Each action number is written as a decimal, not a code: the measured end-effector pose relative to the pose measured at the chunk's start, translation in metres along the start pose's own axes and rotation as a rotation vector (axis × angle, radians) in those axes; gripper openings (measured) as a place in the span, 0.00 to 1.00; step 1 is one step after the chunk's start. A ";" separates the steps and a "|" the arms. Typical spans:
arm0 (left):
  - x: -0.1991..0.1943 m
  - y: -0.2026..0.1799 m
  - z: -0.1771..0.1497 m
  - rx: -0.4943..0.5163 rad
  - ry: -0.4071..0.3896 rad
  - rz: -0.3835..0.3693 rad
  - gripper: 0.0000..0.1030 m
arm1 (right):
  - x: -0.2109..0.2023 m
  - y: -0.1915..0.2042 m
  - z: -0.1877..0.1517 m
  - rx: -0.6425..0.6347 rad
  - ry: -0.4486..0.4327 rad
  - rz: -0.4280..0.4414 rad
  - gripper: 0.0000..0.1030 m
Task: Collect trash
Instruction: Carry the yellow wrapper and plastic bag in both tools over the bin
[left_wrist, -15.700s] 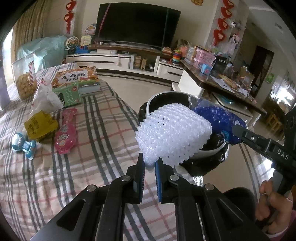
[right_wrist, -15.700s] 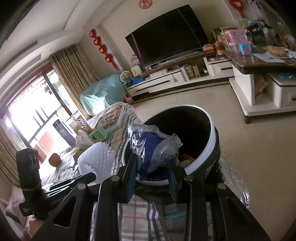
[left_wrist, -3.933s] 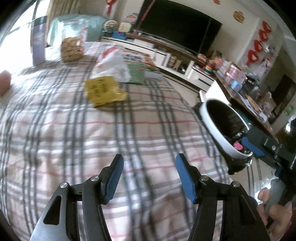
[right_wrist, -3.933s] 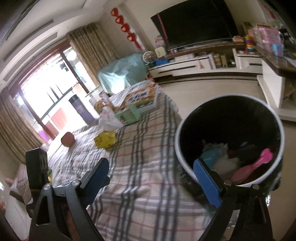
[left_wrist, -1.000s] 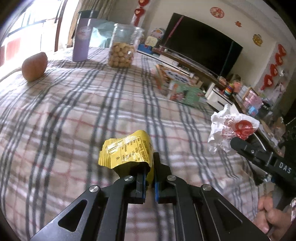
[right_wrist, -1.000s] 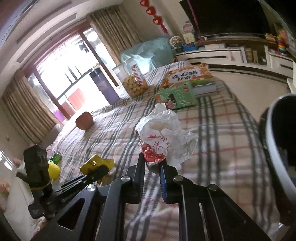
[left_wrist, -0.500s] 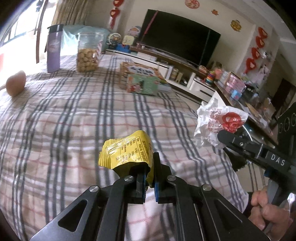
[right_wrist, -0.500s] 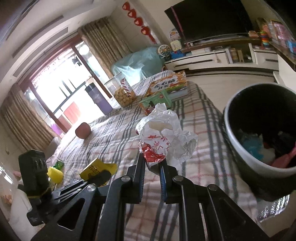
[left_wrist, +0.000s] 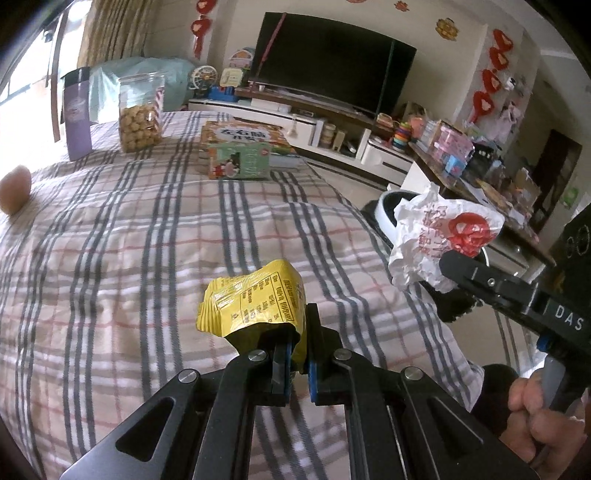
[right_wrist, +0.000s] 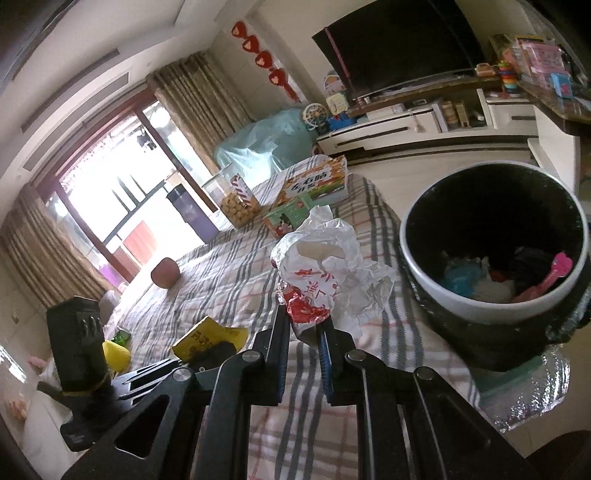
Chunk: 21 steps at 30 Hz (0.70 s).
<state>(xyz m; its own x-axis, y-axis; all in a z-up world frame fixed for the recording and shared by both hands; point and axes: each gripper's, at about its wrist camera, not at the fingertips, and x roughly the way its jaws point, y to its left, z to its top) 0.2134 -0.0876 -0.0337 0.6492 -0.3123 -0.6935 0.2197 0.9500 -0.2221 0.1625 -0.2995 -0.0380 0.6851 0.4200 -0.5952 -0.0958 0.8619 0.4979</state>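
Bin (right_wrist: 424, 266) now fills right of frame (closer than a second ago); left gripper (left_wrist: 297, 363) clamps yellow packet (left_wrist: 255, 299), right gripper (right_wrist: 304, 341) clamps crumpled wrapper (right_wrist: 325, 269). Drop next.

Left tongs (left_wrist: 295, 354) pinched nearly closed on a yellow wrapper (left_wrist: 255, 302), raised and pointing forward. Right tongs (right_wrist: 303, 334) clamped on a crumpled white bag (right_wrist: 328, 273), held level just to the right of the left pair. Bare hand (left_wrist: 535, 413) wrapped round the right handle.
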 end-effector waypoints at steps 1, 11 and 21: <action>0.000 -0.003 0.000 0.008 0.001 -0.001 0.04 | -0.002 0.000 0.000 0.000 -0.004 -0.002 0.14; 0.000 -0.030 0.001 0.062 0.005 -0.003 0.04 | -0.022 -0.013 0.001 0.023 -0.045 -0.013 0.14; 0.008 -0.054 0.011 0.105 0.007 -0.027 0.04 | -0.034 -0.029 0.006 0.043 -0.066 -0.029 0.14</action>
<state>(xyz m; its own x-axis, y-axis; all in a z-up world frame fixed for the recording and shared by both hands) 0.2152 -0.1411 -0.0198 0.6370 -0.3378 -0.6929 0.3126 0.9349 -0.1684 0.1463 -0.3404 -0.0290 0.7335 0.3739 -0.5676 -0.0448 0.8599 0.5086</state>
